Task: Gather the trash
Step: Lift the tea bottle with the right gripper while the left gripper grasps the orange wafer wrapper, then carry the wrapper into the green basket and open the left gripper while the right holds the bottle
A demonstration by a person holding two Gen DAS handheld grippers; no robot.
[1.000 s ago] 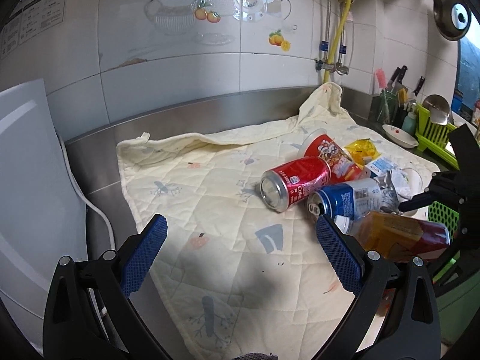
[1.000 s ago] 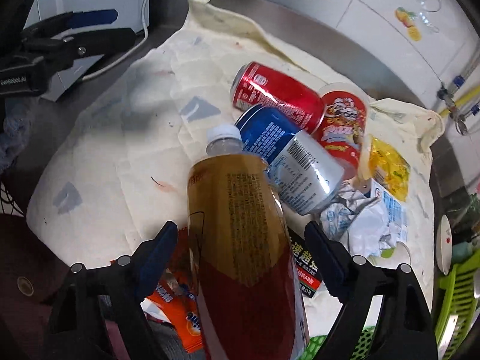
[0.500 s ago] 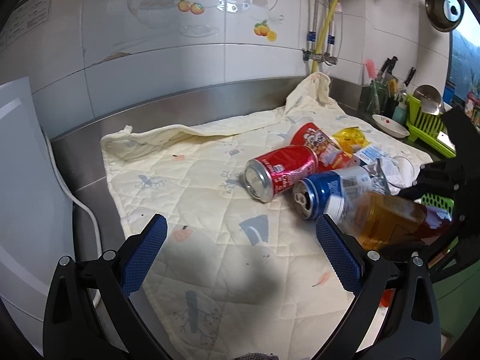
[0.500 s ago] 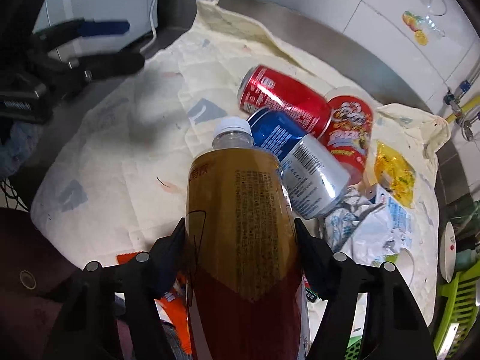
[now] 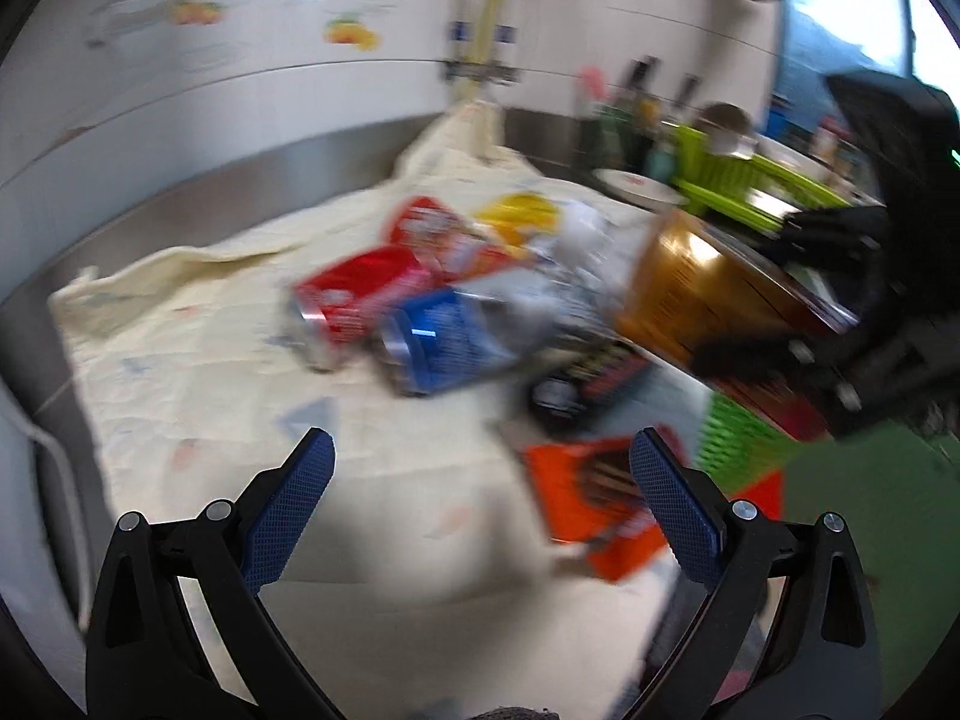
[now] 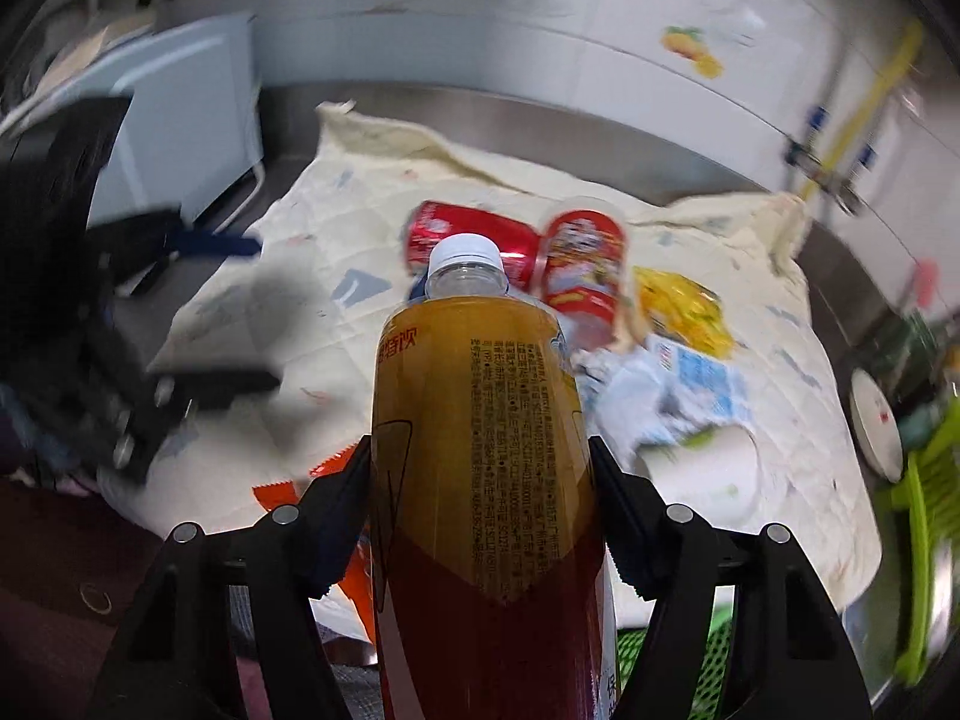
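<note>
Left wrist view, blurred
Left gripper [image 5: 477, 480]: fingers spread wide, nothing between them, hanging over the cream quilted cloth [image 5: 240, 372].
Red can [image 5: 360, 294]: lying on its side at about 11 o'clock from the gripper.
Blue can [image 5: 456, 342]: lying on its side, just beside the red can, at 12 o'clock.
Orange wrapper [image 5: 600, 510]: flat on the cloth near the cloth's edge, just beside the right finger.
Bottle [image 5: 708, 294]: at 2 o'clock, raised off the cloth and tilted, pinched by the right gripper [image 5: 780, 300].

Right wrist view
Right gripper [image 6: 480, 468]: both fingers press the sides of the bottle [image 6: 480, 450], an amber drink bottle with a white cap pointing to 12 o'clock.
Red can [image 6: 474, 234]: behind the cap, on the cloth [image 6: 288, 276].
Red snack cup [image 6: 582, 264]: at 1 o'clock, just beside the can.
Yellow wrapper [image 6: 678, 306]: at 2 o'clock.
Crumpled paper [image 6: 672, 396]: at 3 o'clock of the bottle.
Left gripper [image 6: 180, 276]: at 10 o'clock, too blurred to judge from here.
</note>
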